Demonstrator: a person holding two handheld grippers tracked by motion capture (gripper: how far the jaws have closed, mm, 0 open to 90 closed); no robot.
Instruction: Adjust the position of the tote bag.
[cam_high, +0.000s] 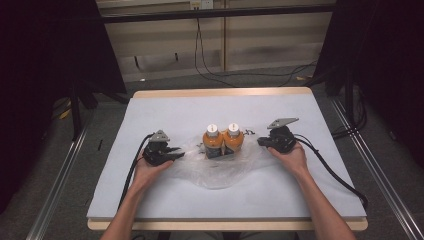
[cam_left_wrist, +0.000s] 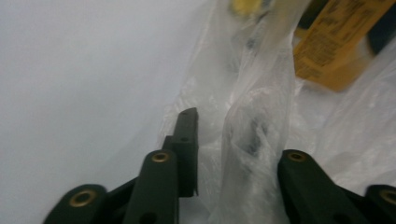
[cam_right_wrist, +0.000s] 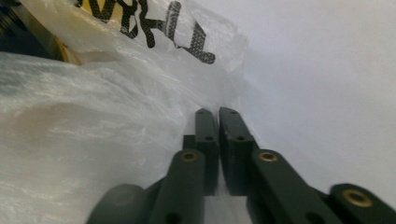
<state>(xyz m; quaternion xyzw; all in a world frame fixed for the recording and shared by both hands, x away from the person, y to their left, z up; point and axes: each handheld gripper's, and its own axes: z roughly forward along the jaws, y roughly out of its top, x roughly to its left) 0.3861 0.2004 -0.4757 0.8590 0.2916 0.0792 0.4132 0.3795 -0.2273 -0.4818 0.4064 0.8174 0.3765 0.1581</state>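
Observation:
Two orange bottles (cam_high: 212, 141) (cam_high: 233, 139) with white caps stand side by side inside a clear plastic bag (cam_high: 220, 170) lying slumped on the pale mat (cam_high: 170, 107). My left gripper (cam_high: 179, 152) rests at the bag's left edge. In the left gripper view its jaws (cam_left_wrist: 238, 128) stand apart with a loose fold of the bag (cam_left_wrist: 254, 107) between them, and the left finger (cam_left_wrist: 187, 135) is clear of the film. My right gripper (cam_high: 261, 142) sits at the bag's right edge. Its fingers (cam_right_wrist: 218, 115) are a narrow slit apart beside the bag (cam_right_wrist: 93, 130).
The table's wooden rim (cam_high: 220, 92) borders the mat. A person's forearms come in from the front edge. Cables (cam_high: 335, 172) trail from both grippers. Black stands and floor cables surround the table. An orange bottle label (cam_left_wrist: 331, 46) shows through the film.

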